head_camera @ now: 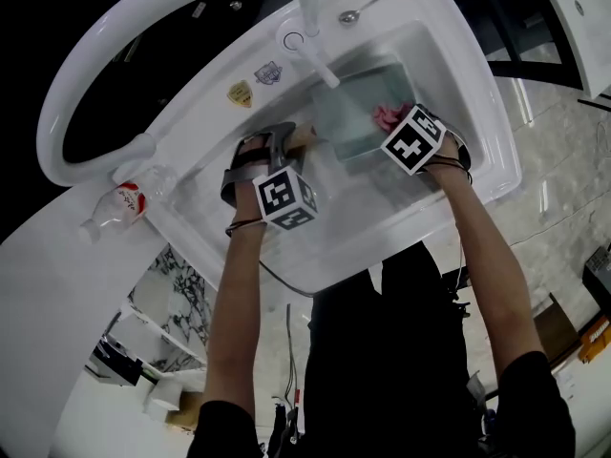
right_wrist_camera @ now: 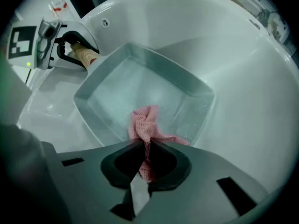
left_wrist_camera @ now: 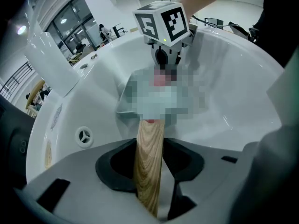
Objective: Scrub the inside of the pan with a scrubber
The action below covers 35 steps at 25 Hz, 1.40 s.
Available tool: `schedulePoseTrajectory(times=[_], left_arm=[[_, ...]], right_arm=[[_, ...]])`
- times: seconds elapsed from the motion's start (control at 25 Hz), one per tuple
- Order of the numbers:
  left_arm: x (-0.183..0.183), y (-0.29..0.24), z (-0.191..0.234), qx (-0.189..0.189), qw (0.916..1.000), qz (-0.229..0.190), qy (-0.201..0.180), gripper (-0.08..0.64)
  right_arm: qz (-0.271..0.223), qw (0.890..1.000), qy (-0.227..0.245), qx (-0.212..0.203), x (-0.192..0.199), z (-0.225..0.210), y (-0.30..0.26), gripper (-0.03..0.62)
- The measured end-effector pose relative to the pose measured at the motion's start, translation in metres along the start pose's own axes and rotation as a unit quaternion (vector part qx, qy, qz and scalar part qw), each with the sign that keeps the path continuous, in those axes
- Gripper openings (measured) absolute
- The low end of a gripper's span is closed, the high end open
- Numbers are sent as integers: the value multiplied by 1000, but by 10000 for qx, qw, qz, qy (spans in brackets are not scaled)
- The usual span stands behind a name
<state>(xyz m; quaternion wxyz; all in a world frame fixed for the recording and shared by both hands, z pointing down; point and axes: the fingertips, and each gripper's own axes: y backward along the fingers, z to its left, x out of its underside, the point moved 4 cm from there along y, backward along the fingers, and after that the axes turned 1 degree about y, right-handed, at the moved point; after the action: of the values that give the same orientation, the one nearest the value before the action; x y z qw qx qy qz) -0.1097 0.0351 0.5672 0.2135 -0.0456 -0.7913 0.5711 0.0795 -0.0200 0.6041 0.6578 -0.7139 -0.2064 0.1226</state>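
Right gripper (right_wrist_camera: 142,147), clamped on the pink mesh scrubber (right_wrist_camera: 145,124), holds it on the floor of the square pan (right_wrist_camera: 140,85) in the sink (right_wrist_camera: 243,92), left gripper (left_wrist_camera: 149,149) closed on the wooden handle (left_wrist_camera: 148,167); recommended: firm overlapping strokes into corners, handle braced.

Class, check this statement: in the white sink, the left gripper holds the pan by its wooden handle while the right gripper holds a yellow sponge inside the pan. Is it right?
Not quite. The right gripper holds a pink mesh scrubber, not a yellow sponge, as the right gripper view shows. The rest stands: the left gripper grips the wooden handle of the pan, in the white sink.
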Motion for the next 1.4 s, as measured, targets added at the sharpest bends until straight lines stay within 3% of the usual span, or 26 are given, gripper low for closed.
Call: schedulePoseTrajectory(times=[0.24, 0.44, 0.6, 0.96, 1.4], left_arm=[[0, 0, 3, 95, 9999, -47, 111, 176], [-1, 0, 2, 135, 9998, -60, 128, 176], [0, -2, 3, 200, 9996, -53, 185, 176], [4, -3, -4, -176, 9997, -122, -70, 178], [11, 59, 6, -594, 9963, -496, 365, 175]], right_arm=[[-347, 9940, -23, 1038, -22, -26, 2, 51], [-621, 9806, 115, 1853, -50, -51, 5, 51], [-699, 9683, 495, 2347, -72, -65, 8, 51], [-709, 9514, 1206, 2744, -77, -53, 41, 51], [-1084, 9512, 1212, 2624, -74, -1, 104, 51]])
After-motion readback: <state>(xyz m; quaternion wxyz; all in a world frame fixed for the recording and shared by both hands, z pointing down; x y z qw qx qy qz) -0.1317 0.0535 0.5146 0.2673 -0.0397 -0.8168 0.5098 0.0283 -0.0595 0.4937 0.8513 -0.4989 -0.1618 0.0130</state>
